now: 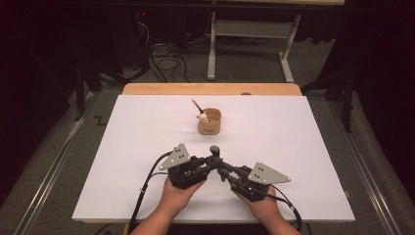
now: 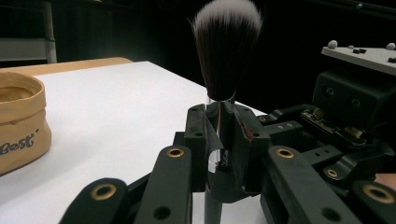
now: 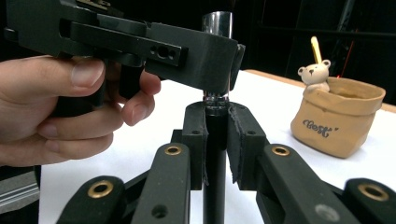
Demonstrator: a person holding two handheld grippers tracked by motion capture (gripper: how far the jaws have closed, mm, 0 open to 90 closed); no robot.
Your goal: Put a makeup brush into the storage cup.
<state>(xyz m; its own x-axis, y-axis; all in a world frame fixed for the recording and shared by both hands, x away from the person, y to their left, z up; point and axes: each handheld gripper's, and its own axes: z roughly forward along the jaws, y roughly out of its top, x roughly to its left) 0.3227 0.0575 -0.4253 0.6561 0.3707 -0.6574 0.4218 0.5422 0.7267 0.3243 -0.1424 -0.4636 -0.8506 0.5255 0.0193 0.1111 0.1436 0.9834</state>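
Observation:
A makeup brush with dark, white-tipped bristles stands upright near the table's front middle. My left gripper is shut on its shiny ferrule, just under the bristles. My right gripper is shut on the black handle lower down, directly beneath the left jaws. In the left gripper view my left gripper clamps the brush, with the right gripper's body close at the right. In the right gripper view my right gripper grips the handle, and the person's left hand shows.
A tan pouch-shaped cup marked "Best" stands at the centre of the white board, holding a bear-topped pen. The cup is a short way beyond the brush. A wooden tabletop edge runs along the back.

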